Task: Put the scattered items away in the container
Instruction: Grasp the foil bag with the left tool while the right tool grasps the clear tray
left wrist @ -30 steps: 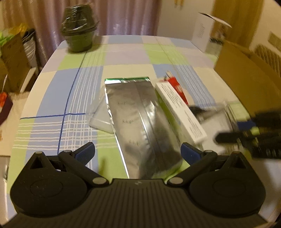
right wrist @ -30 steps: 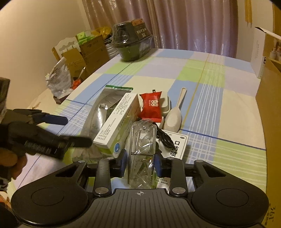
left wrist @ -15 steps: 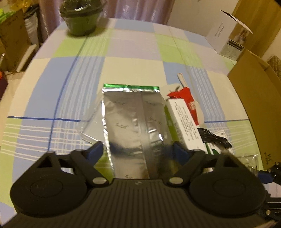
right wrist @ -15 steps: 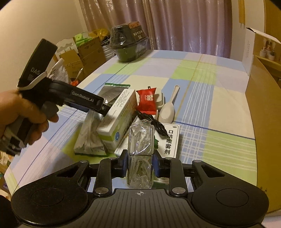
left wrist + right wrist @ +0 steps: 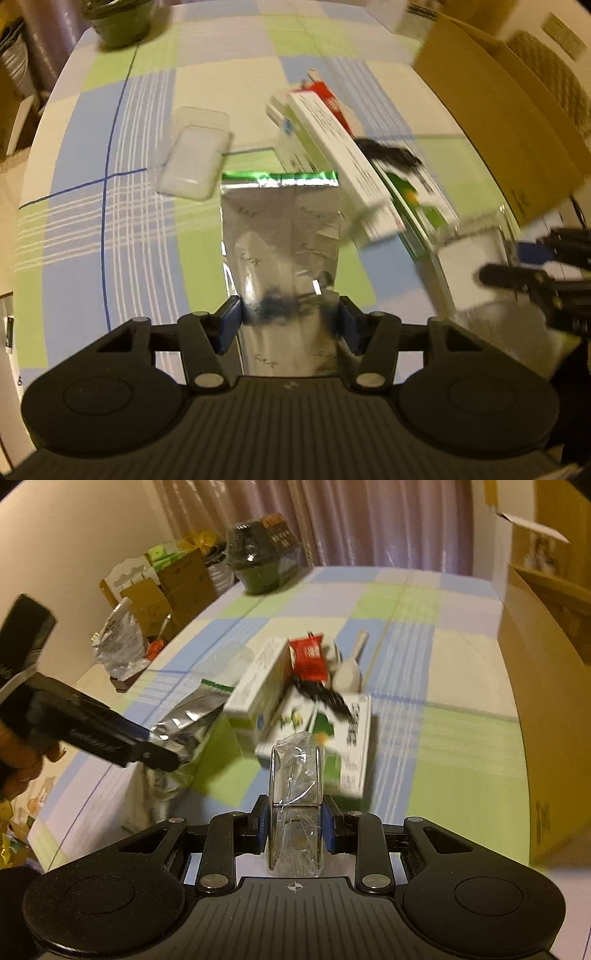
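While closing, the left gripper (image 5: 288,325) straddles a silver foil pouch (image 5: 280,236).
Right gripper (image 5: 295,823) pinches a clear plastic box (image 5: 295,805); white carton (image 5: 332,147) crowds right, blurred.

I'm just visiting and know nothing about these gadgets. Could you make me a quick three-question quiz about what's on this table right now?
1. Multiple choice: what sits between the fingers of the left gripper? A) silver foil pouch B) red snack packet C) white scoop
2. True or false: the right gripper is holding a clear plastic packet.
3. Fill in: the tall brown wall at the right edge of the table is a cardboard ____.

Key: 1. A, with the jaws closing on it. 2. True. 3. Box.
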`<state>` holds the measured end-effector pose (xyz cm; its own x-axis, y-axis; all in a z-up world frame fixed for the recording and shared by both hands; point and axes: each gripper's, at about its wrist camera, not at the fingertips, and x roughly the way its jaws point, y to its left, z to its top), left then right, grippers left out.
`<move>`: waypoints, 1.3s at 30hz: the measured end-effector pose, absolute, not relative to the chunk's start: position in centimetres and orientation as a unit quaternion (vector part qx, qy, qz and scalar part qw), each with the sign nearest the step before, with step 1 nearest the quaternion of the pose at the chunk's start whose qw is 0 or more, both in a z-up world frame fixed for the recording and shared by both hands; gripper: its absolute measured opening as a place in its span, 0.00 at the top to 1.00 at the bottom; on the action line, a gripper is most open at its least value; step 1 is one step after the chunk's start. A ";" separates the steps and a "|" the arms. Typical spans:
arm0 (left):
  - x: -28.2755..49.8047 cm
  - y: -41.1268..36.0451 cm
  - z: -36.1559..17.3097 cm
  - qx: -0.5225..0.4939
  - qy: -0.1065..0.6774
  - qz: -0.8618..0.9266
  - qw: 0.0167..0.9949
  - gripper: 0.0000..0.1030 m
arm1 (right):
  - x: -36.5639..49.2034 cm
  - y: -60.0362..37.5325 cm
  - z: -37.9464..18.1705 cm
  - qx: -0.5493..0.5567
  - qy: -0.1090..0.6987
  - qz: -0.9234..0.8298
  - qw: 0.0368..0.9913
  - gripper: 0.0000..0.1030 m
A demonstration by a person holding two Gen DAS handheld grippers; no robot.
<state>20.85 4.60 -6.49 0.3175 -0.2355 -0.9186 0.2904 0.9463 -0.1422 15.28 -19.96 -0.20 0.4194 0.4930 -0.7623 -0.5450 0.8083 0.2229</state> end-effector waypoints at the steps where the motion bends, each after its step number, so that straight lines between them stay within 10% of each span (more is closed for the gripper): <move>1: 20.5 4.4 -6.4 0.028 0.561 -0.163 0.811 0.49 | 14.8 -20.2 -0.3 -0.028 0.444 0.306 0.842 0.70; 10: 21.6 3.3 -6.6 0.055 0.561 -0.147 0.812 0.24 | 13.8 -21.1 -1.6 -0.057 0.458 0.285 0.840 0.68; 11: 21.6 3.3 -6.7 0.053 0.564 -0.149 0.811 0.24 | 13.9 -21.1 -1.7 -0.061 0.459 0.284 0.840 0.58; 13: 21.3 3.4 -6.9 0.049 0.567 -0.147 0.809 0.23 | 13.9 -21.3 -1.9 -0.062 0.453 0.280 0.844 0.08; 36: 22.4 3.4 -8.1 0.046 0.572 -0.149 0.806 0.20 | 15.9 -21.8 -4.3 0.014 0.485 0.184 0.855 0.09; 39: 22.7 3.5 -8.3 0.044 0.573 -0.149 0.805 0.20 | 16.1 -21.8 -4.5 0.013 0.487 0.177 0.855 0.33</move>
<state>22.66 3.52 -8.31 0.2994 -0.1889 -0.9352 0.2904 0.9517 -0.0992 16.12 -21.84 -4.48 0.4620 0.3154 -0.8289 -0.2900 0.9370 0.1949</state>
